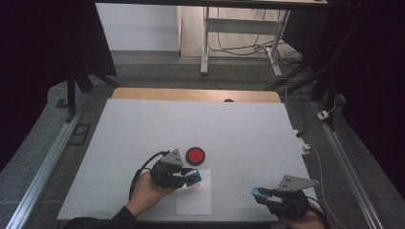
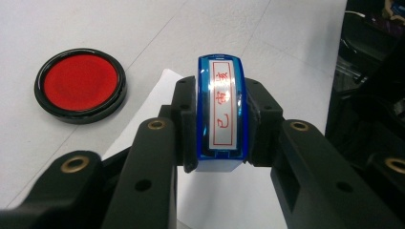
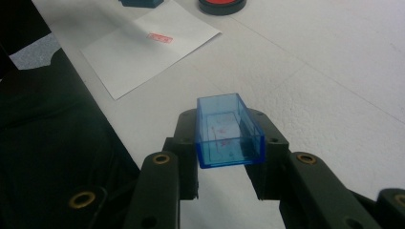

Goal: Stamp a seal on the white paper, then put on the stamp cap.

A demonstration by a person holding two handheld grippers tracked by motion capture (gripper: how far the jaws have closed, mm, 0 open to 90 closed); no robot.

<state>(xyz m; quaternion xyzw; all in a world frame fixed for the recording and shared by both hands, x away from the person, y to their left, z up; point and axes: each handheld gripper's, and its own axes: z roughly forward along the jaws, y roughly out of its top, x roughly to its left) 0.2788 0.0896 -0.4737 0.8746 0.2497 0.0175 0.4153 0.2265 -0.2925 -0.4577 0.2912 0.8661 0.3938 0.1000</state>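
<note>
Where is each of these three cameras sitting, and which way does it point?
High view: above the table's near edge, looking forward and down; forearms, left gripper, right gripper.
Left gripper view: rides the left gripper, along its jaws clamping the blue stamp.
Right gripper view: rides the right gripper, jaws holding the blue cap.
Shared: red ink pad, stamped paper.

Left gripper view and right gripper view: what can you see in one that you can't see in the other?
The left gripper view looks at the blue stamp clamped in the left gripper, its label with red characters facing the camera. The right gripper view looks at the clear blue stamp cap clamped in the right gripper, and at a red stamped mark printed on the paper. Both share the round red ink pad, the white paper and the white table.
</note>
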